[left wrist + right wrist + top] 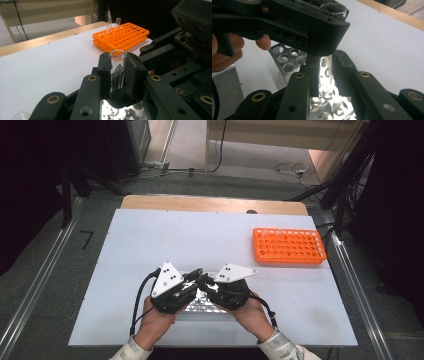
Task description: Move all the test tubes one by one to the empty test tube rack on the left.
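Glass tube (117, 71), clamped between left tongs (119, 72)

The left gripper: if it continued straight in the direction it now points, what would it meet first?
Probably the right gripper: in the high view the left gripper, shut on a glass tube, points at it from close by. Depth is unclear, so the gap is hard to judge.

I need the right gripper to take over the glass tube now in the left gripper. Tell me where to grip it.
Grip the glass tube on its lower body, under the left gripper, which is clamped just below the open rim. The tube stands upright, so come in level from the side, jaws straddling its round wall above the metal rack.
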